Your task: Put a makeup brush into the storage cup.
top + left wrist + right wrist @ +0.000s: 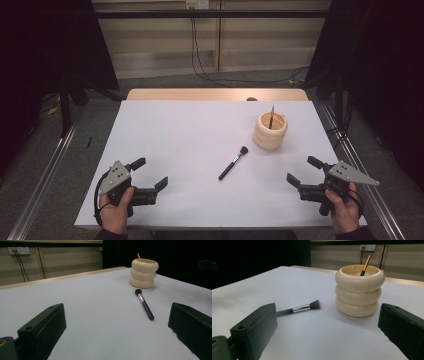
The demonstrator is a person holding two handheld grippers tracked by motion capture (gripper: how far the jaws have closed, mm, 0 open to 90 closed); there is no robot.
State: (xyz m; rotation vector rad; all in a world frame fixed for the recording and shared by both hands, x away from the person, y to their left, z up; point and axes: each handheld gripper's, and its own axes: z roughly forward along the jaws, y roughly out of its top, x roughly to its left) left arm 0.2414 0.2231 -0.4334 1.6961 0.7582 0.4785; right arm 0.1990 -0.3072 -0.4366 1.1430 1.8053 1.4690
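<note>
1. Here's the table (165,135), covered by a white sheet, with a strip of pale wood showing along the far edge.
2. Lying flat near the middle, slightly right, there's a brush (233,163): black handle, silver ferrule, dark bristles pointing toward the far right.
3. Just beyond the bristles stands a cream holder (270,131), three stacked rings, upright on the sheet at the far right.
4. Brush and holder sit near each other but apart, with bare sheet between them.
5. The left half of the sheet is plain white, right to the near edge.
</note>
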